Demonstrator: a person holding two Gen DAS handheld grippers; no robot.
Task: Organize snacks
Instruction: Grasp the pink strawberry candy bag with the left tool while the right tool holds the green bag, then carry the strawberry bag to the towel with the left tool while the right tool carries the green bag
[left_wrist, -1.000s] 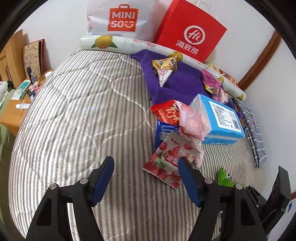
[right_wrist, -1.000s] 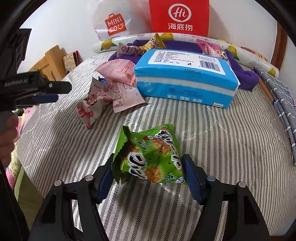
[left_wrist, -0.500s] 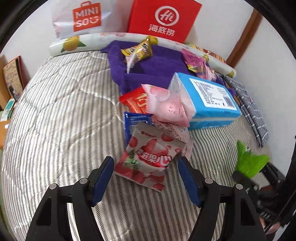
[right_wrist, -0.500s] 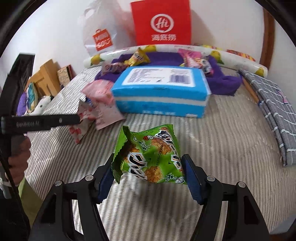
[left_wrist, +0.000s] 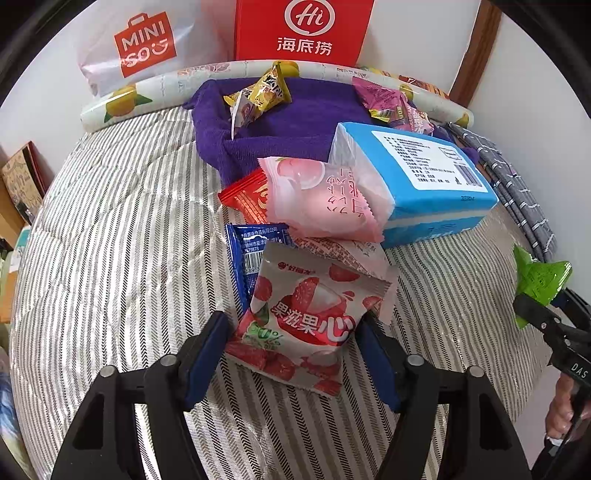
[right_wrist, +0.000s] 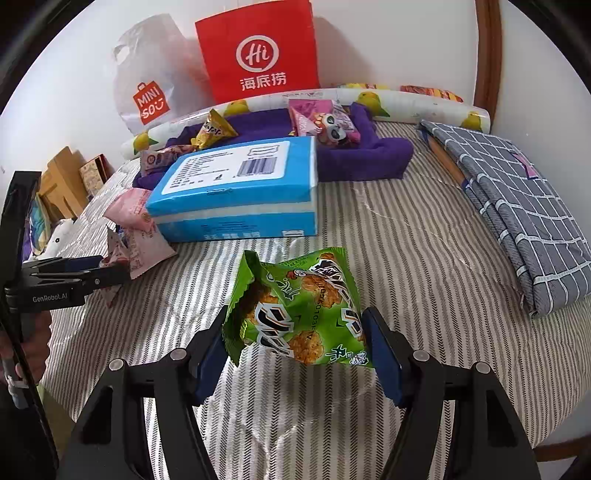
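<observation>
left wrist view: the left hand-held gripper (left_wrist: 291, 347) is closing its jaws around a glossy red-and-white strawberry snack packet (left_wrist: 308, 317) lying on the striped quilted bed (left_wrist: 110, 258). right wrist view: the right hand-held gripper (right_wrist: 297, 345) grips a crinkled green foil snack bag (right_wrist: 299, 310), lifted above the bed.

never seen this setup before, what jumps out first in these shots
The green snack packet, clamped between the right gripper's blue pads and lifted off the striped bed cover. The left gripper is closing around a strawberry snack packet at the near end of the snack pile. Behind it, a blue tissue pack, with a red Hi paper bag against the wall.
</observation>
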